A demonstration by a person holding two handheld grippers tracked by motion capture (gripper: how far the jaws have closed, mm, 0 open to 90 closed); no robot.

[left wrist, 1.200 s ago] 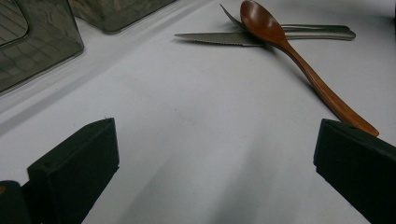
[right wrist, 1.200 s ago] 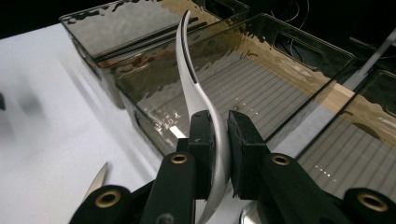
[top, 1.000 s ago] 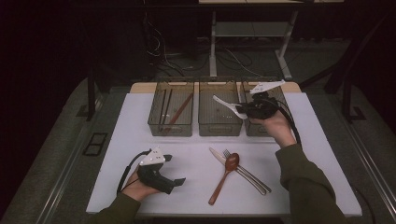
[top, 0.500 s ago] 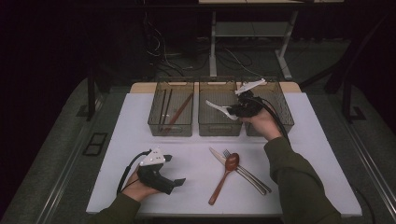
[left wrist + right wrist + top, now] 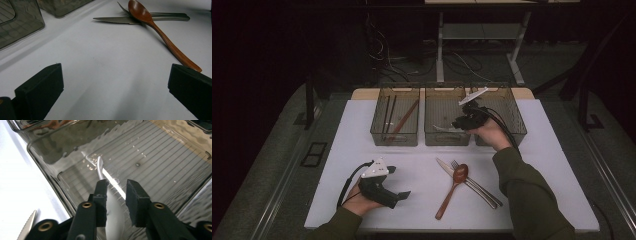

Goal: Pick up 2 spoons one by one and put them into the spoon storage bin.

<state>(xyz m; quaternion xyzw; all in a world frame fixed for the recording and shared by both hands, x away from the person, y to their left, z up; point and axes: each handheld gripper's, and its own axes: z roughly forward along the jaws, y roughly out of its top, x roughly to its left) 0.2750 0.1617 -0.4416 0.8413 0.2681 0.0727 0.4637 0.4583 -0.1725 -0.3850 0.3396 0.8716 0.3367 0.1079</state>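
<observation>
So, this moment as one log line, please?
right tongs: just opening above pale grey spoon, nothing clamped | spoon in middle clear plastic bin | left tongs: open, empty

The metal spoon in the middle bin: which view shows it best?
The right gripper view: the metal spoon lies in the middle bin right below the jaws, bowl and bent handle clear. The high view gives a pale sliver through the bin wall. The left gripper view catches bin corners.

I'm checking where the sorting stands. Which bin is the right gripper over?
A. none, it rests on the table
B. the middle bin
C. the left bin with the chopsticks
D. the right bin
B: the right gripper hangs over the middle bin, a pale spoon beneath its jaws.
</observation>
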